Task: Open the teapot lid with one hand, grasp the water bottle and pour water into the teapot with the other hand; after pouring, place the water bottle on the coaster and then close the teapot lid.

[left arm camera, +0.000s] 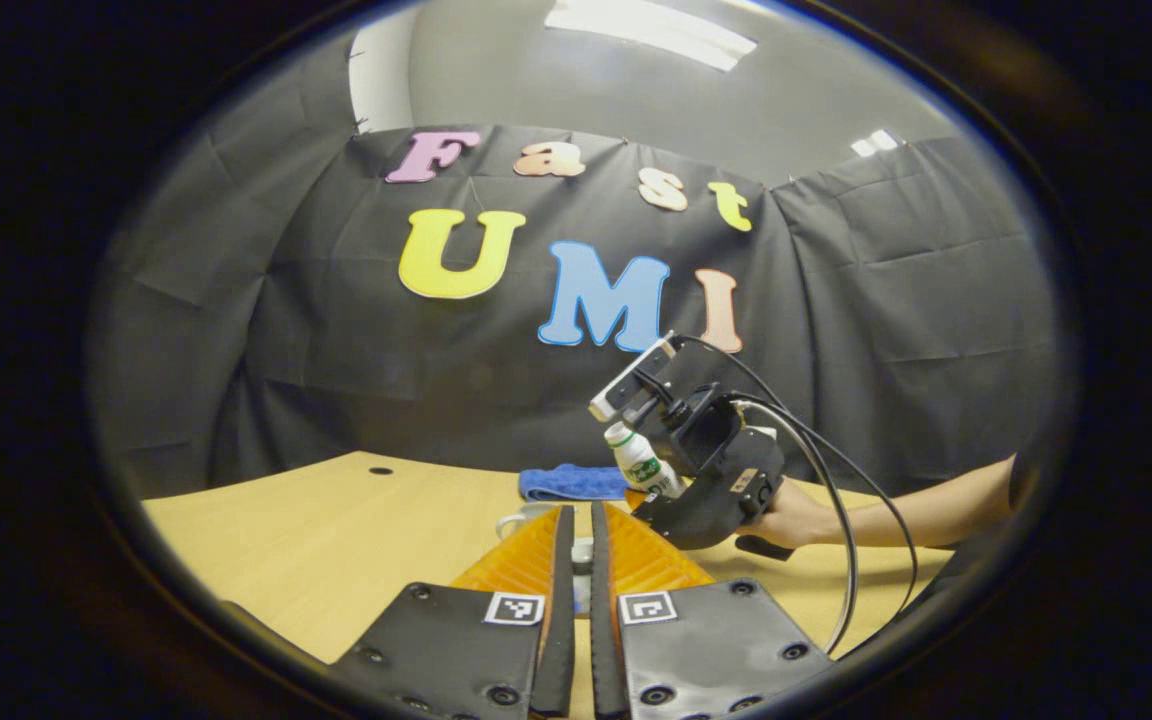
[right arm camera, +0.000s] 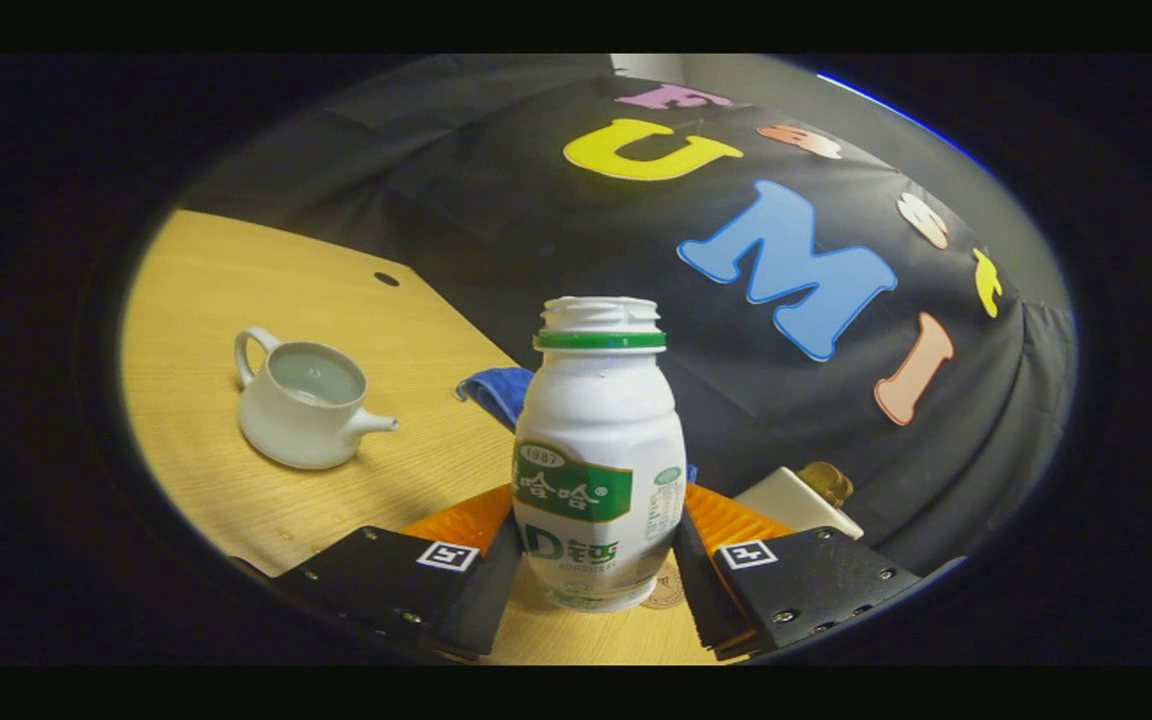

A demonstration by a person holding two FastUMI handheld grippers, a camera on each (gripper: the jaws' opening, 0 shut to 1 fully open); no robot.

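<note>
In the right gripper view my right gripper (right arm camera: 596, 545) is shut on a white water bottle (right arm camera: 598, 430) with a green label and no cap. A round coaster (right arm camera: 666, 597) peeks out by the bottle's base. The pale teapot (right arm camera: 301, 405) stands lidless on the table to the left. In the left gripper view my left gripper (left arm camera: 582, 522) is nearly closed on a sliver of the pale teapot lid (left arm camera: 583, 552). The teapot's handle (left arm camera: 510, 523) shows just past the left finger. Beyond, the right gripper (left arm camera: 666, 490) holds the bottle (left arm camera: 639, 462) leaning left.
A folded blue cloth (right arm camera: 494, 388) lies at the back of the wooden table (right arm camera: 236, 300), against the black wall. A white block with a brown top (right arm camera: 798, 497) sits to the right of the bottle. A person's forearm (left arm camera: 926, 505) reaches in from the right.
</note>
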